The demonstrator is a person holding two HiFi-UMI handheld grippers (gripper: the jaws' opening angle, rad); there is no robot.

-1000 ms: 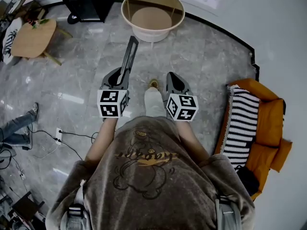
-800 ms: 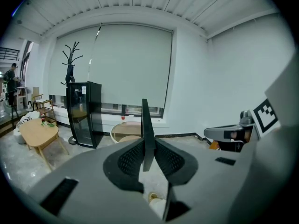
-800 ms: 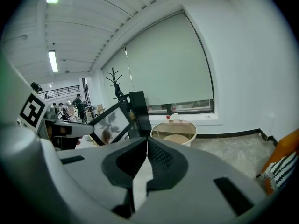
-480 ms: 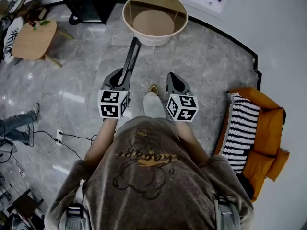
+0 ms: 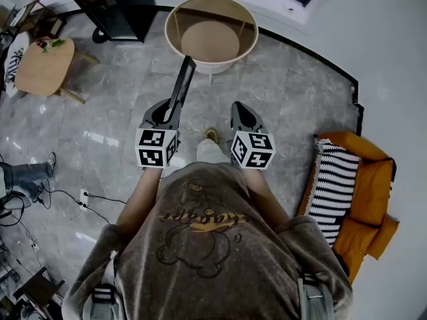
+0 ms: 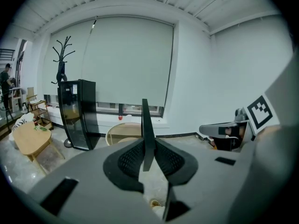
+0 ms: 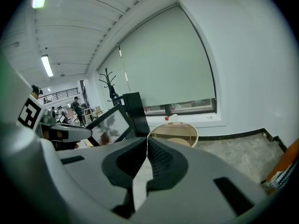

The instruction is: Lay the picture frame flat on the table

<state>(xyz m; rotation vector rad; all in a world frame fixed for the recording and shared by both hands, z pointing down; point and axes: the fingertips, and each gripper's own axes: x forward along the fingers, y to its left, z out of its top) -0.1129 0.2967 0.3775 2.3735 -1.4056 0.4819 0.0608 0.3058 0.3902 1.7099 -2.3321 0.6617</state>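
The picture frame (image 5: pixel 181 88) is a thin black-edged panel held upright and edge-on, and my left gripper (image 5: pixel 171 110) is shut on its lower end. In the left gripper view the picture frame (image 6: pixel 145 125) stands as a narrow dark blade between the jaws of the left gripper (image 6: pixel 147 146). The right gripper view shows the picture frame's (image 7: pixel 110 124) pale face with a plant print. My right gripper (image 5: pixel 239 107) is beside it, shut and empty, and in its own view the right gripper (image 7: pixel 146 143) has its tips touching. The round wooden table (image 5: pixel 175 13) lies ahead, over grey stone floor.
A black cabinet (image 5: pixel 115 5) stands left of the round table. A small wooden side table (image 5: pixel 41 60) is at far left, with a person's legs (image 5: pixel 20 176) and floor cables below it. An orange armchair with a striped cushion (image 5: pixel 360 185) sits at right. A coat rack (image 6: pixel 61 64) stands by the window.
Both grippers have been carried forward across the floor toward the round table, which now sits nearer in the head view. The left gripper still holds the frame.
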